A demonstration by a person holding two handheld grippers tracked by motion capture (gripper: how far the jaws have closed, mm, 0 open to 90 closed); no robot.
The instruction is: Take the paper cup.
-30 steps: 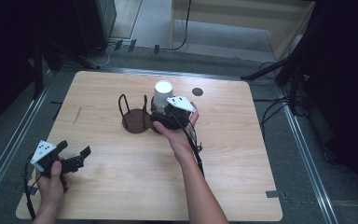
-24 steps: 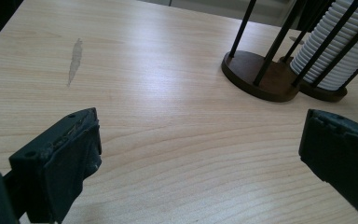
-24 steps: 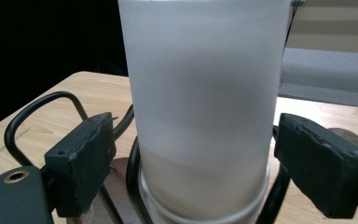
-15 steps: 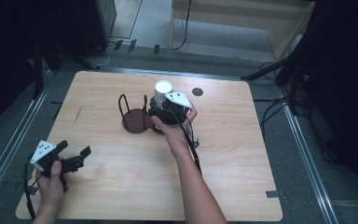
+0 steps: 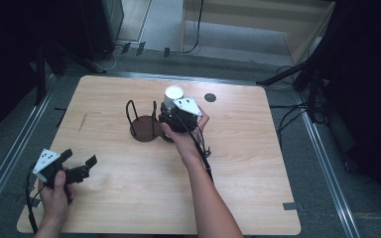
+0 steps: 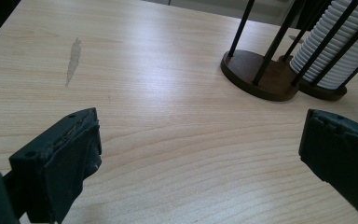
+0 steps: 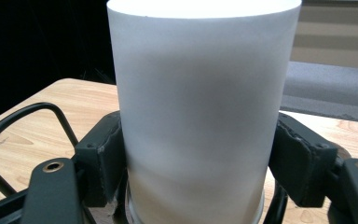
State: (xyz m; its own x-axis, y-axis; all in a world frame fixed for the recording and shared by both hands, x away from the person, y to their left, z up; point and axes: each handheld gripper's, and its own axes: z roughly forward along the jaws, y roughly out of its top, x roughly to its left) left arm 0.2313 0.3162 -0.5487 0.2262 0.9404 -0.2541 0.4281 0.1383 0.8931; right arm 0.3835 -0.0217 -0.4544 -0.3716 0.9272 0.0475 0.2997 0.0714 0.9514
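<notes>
Closing on the top cup (image 7: 200, 107), the right gripper (image 5: 174, 118) sits at the middle of the high view, its jaws having just drawn in until both pads press the cup's white sides. That cup tops the stack (image 6: 333, 51) in the wire rack (image 5: 146, 124) at centre table. I judge the grasp step is under way; next comes a straight lift to free one cup. Lower left, the left gripper (image 5: 77, 168) idles wide open, holding nothing.
</notes>
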